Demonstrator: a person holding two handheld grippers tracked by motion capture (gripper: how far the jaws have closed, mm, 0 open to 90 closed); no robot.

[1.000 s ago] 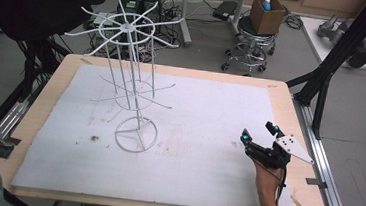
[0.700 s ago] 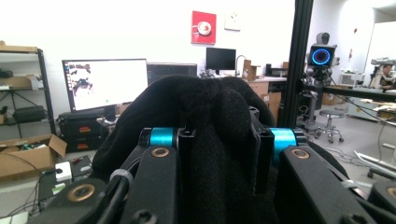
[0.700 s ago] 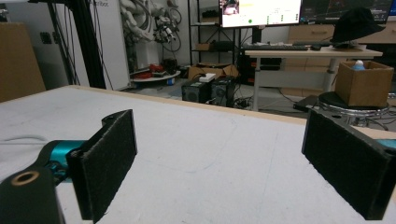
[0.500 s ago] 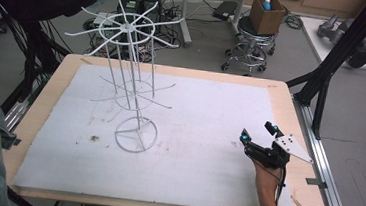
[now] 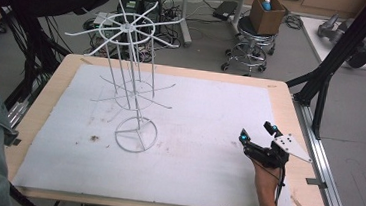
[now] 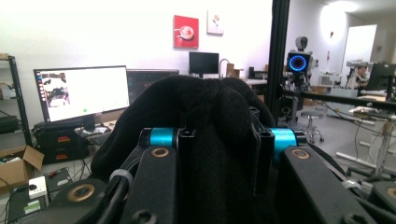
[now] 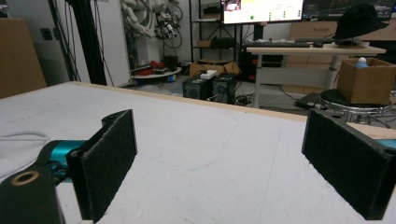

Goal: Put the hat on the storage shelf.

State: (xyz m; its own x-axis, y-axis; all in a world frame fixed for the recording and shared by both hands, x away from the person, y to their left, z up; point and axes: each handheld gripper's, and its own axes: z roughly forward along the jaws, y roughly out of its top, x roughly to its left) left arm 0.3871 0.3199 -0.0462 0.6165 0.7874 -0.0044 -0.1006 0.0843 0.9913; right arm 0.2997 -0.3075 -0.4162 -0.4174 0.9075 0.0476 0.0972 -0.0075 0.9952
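Hat (image 6: pixel 205 140) of black fabric sits clamped between the left gripper's (image 6: pixel 219 135) jaws, raised high at the table's far-left corner, above and left of the white wire display rack (image 5: pixel 130 83). The rack stands on the white mat (image 5: pixel 203 135). The right gripper (image 5: pixel 258 134) rests near the mat's right edge, jaws spread wide, grasping nothing.

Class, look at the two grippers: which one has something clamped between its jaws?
The left gripper: it is shut on a black cloth, while the right gripper stands open above the table.
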